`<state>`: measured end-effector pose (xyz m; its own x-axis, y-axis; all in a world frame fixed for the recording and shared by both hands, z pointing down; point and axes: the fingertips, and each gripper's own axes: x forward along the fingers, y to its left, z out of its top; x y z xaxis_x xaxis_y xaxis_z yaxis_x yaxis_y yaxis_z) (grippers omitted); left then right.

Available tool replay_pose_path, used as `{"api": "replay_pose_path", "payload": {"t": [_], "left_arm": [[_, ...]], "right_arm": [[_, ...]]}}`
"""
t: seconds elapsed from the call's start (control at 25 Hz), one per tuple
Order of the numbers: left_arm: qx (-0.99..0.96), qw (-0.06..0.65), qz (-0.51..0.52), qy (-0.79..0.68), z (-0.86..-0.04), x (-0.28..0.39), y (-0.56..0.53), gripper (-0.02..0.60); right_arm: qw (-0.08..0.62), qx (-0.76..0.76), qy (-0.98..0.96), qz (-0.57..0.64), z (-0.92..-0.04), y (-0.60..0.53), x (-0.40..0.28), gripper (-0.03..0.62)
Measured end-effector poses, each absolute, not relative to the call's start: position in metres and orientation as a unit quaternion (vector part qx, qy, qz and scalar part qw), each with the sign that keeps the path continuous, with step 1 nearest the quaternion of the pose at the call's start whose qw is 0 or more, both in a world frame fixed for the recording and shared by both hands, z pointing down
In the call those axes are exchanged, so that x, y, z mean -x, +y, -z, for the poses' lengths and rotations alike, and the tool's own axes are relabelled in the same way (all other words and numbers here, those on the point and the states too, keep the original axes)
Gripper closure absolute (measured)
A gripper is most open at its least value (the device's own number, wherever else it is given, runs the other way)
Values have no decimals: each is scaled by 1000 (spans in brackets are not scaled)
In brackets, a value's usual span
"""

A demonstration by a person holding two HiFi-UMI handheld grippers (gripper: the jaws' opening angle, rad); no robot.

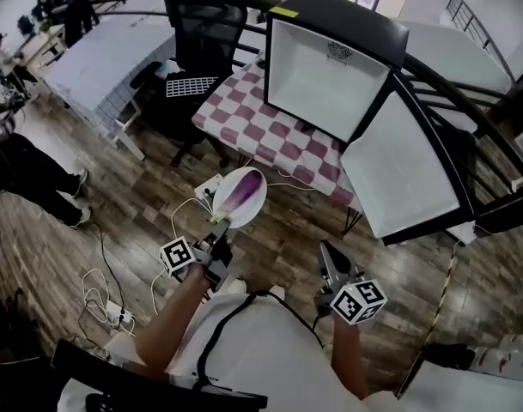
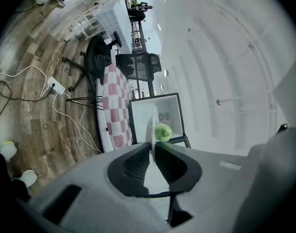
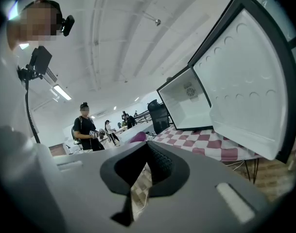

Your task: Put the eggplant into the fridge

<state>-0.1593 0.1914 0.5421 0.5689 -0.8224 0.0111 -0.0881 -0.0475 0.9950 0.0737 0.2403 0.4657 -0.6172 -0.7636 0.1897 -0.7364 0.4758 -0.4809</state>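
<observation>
A wooden floor (image 1: 115, 196) runs under an open workroom, with white cables (image 1: 98, 294) trailing at the near left. Farther off stands a black office chair (image 1: 201, 24). Right of it is a bench (image 1: 270, 136) under a pink-and-white check cloth.

The left tongs (image 1: 220, 226) are clamped on the near rim of a white plate (image 1: 259, 206), held level over the floor just short of the bench. The eggplant (image 1: 242, 191) lies on that plate, purple with its green stem toward the tongs.

On the bench stands the fridge (image 1: 321, 67), its white inside bare and its door (image 1: 411, 170) swung wide to the right. The right tongs (image 1: 325, 247) hang near the person's body, closed on nothing.
</observation>
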Motion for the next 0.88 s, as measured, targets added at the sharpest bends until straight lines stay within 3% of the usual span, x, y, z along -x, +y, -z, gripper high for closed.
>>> {"api": "replay_pose_path", "payload": {"t": [0.88], "left_arm": [[-655, 587, 313, -359, -541, 123, 191, 541]], "right_arm": [[38, 426, 851, 303, -478, 240, -121, 588]]}}
